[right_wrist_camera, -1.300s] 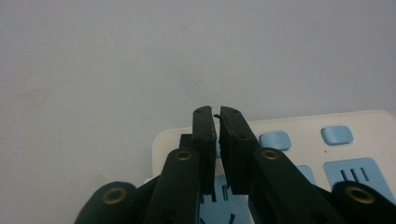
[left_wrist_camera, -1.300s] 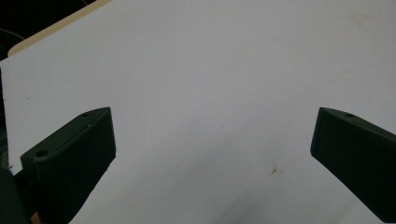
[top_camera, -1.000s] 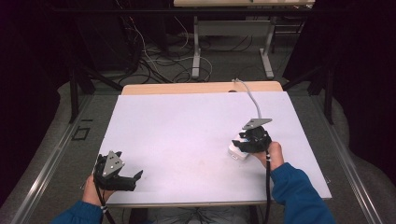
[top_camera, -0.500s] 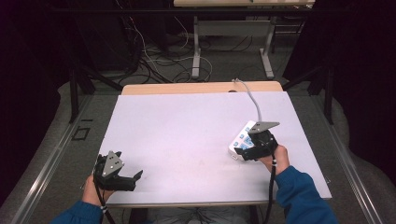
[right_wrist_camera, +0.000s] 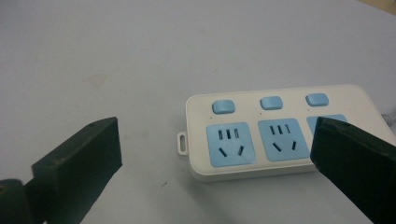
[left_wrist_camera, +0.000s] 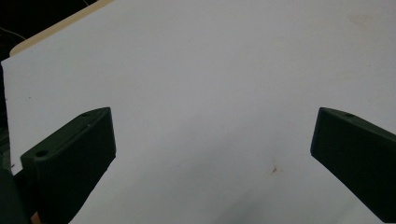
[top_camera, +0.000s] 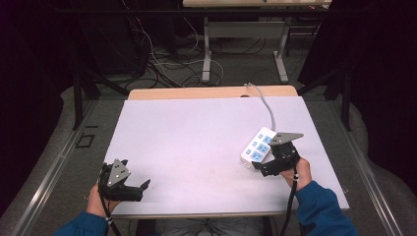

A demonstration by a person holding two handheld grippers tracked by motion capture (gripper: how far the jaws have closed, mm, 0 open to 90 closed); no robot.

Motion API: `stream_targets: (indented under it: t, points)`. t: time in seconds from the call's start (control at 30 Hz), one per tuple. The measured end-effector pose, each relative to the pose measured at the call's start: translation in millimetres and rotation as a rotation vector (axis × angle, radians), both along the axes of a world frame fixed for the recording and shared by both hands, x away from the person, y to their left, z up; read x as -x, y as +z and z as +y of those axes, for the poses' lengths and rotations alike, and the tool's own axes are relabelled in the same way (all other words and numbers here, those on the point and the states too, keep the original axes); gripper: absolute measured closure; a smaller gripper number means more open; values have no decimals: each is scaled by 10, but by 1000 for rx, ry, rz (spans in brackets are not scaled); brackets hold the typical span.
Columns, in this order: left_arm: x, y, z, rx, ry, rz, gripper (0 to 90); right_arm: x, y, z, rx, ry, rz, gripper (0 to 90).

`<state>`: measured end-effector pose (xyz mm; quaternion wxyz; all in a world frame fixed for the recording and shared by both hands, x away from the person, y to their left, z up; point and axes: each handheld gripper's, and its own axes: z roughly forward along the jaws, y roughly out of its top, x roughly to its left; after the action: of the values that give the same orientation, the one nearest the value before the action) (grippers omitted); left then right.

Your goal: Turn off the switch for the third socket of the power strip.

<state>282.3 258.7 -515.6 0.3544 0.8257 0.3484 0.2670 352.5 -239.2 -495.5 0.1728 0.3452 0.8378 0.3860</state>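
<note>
A white power strip (top_camera: 258, 146) with blue sockets and blue buttons lies on the right half of the white table (top_camera: 196, 147); its grey cable (top_camera: 263, 103) runs to the far edge. My right gripper (top_camera: 260, 166) hovers open just behind the strip's near end, jaws wide apart. In the right gripper view the strip (right_wrist_camera: 275, 133) lies ahead of my open gripper (right_wrist_camera: 219, 158), with the right jaw covering part of its third socket. My left gripper (top_camera: 136, 189) is open at the front left corner. In the left gripper view its own jaws (left_wrist_camera: 210, 154) frame bare table.
A wooden strip (top_camera: 206, 92) borders the table's far edge. Beyond it stand metal desk legs (top_camera: 206, 49) and tangled floor cables (top_camera: 162, 59). A metal rail (top_camera: 49, 172) runs along the floor at the left.
My right gripper has drawn back toward the near edge and off the power strip, which now lies uncovered. The left gripper has stayed put.
</note>
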Motion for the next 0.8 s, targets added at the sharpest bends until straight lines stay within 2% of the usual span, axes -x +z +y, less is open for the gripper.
stream_targets:
  t: [0.2,0.33,0.4,0.43,0.53,0.57,0.6,0.8]
  points:
    - [-1,-1,-1,1,1,0,0,88,4,-61,-11,-11,6,0]
    - [0,-1,-2,-1,1,0,0,130,-2,-109,-11,-18,-12,0]
    - [0,-1,-1,-1,1,0,0,154,-3,-133,-8,-16,-1,0]
    - [0,-1,-1,-1,1,0,0,165,-11,-143,-8,-22,-14,0]
    - [-1,-2,-3,-2,1,0,0,201,-22,-174,-9,-25,-9,0]
    - [-6,4,4,-15,0,-12,0,211,-26,-185,-11,-25,-12,0]
    - [-3,-3,-3,-2,1,-5,0,224,-21,-197,-7,-25,-6,0]
    - [-1,-1,-2,-1,2,0,0,275,-39,-237,-11,-38,-14,0]
